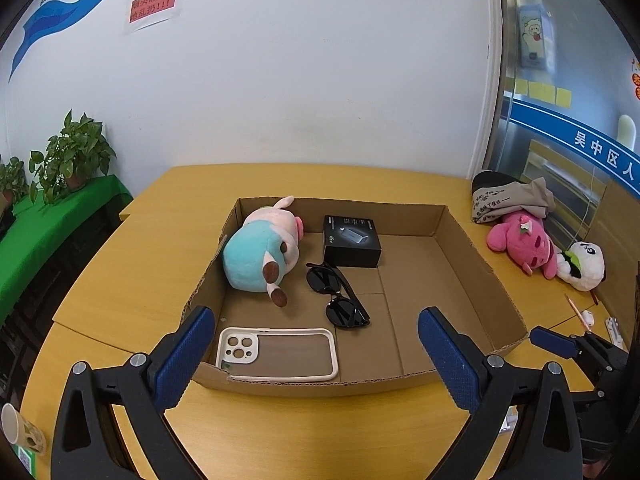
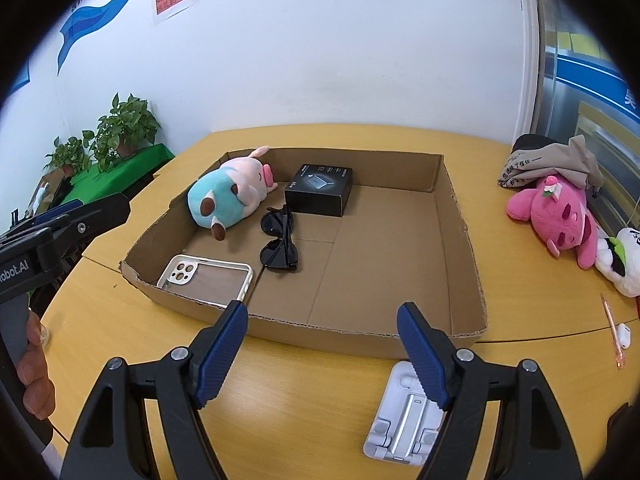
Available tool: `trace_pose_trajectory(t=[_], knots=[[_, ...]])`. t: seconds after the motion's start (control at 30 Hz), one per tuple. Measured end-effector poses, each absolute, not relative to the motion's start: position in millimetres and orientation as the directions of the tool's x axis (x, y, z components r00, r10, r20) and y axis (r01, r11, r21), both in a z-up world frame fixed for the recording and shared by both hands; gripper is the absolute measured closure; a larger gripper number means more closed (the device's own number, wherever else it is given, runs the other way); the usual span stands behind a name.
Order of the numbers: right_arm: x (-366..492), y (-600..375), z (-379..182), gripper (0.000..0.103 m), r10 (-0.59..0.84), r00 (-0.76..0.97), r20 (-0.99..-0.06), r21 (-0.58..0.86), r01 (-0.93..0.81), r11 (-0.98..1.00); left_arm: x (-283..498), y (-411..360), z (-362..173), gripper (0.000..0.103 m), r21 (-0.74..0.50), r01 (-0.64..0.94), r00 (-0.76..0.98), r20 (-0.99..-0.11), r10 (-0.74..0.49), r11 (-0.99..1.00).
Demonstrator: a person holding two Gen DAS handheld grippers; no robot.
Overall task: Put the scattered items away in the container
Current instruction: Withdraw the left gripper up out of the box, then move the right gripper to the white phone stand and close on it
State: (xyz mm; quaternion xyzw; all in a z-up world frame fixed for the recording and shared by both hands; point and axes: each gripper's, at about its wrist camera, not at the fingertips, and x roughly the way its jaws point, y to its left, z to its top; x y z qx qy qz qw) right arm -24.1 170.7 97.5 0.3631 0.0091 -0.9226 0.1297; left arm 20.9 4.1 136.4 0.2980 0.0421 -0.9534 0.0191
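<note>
In the left wrist view, the left gripper fills the lower part of the frame with its blue-padded fingers spread wide and nothing between them. Behind them, in the centre, a shallow brown cardboard tray sits on the yellow wooden table. Inside the tray, a teal and pink plush pig lies at the upper left. A small black product box stands just right of it, and black sunglasses lie below the box. A white-rimmed clear phone case rests against the tray's near wall. At the right edge, outside the tray, a pink plush toy and a white panda plush lie beside a grey folded cloth. The tip of the right gripper shows at lower right.

In the right wrist view, the right gripper occupies the bottom of the frame, its jaws wide apart and holding nothing. A white folding phone stand lies flat on the table at lower centre-right, outside the tray and partly behind the right-hand finger. The tray holds the pig, box, sunglasses and phone case. A thin pink pen and a small white earbud-like object lie at the right edge, below the pink plush. Potted green plants stand at the left. The left gripper enters from the left edge, held by a hand.
</note>
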Motion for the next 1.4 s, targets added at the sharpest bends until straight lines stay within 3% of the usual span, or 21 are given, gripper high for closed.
trace_pose_trajectory(t=[1.0, 1.2, 1.4], knots=[[-29.2, 174.2, 92.5, 0.026, -0.243, -0.691, -0.681, 0.1, 0.241, -0.965, 12.6, 15.5, 122.5, 0.0, -0.067, 0.028, -0.799, -0.601, 0.018, -0.997], [-27.7, 192.8, 73.0, 0.026, -0.221, -0.655, -0.723, 0.117, 0.199, -0.973, 11.0, 20.9, 104.9, 0.0, -0.097, -0.011, -0.764, -0.641, 0.071, -0.995], [-16.7, 237.1, 14.1, 0.026, -0.196, -0.54, -0.818, 0.168, 0.101, -0.981, 7.1, 34.8, 66.4, 0.0, -0.178, -0.066, -0.678, -0.714, 0.175, -0.982]])
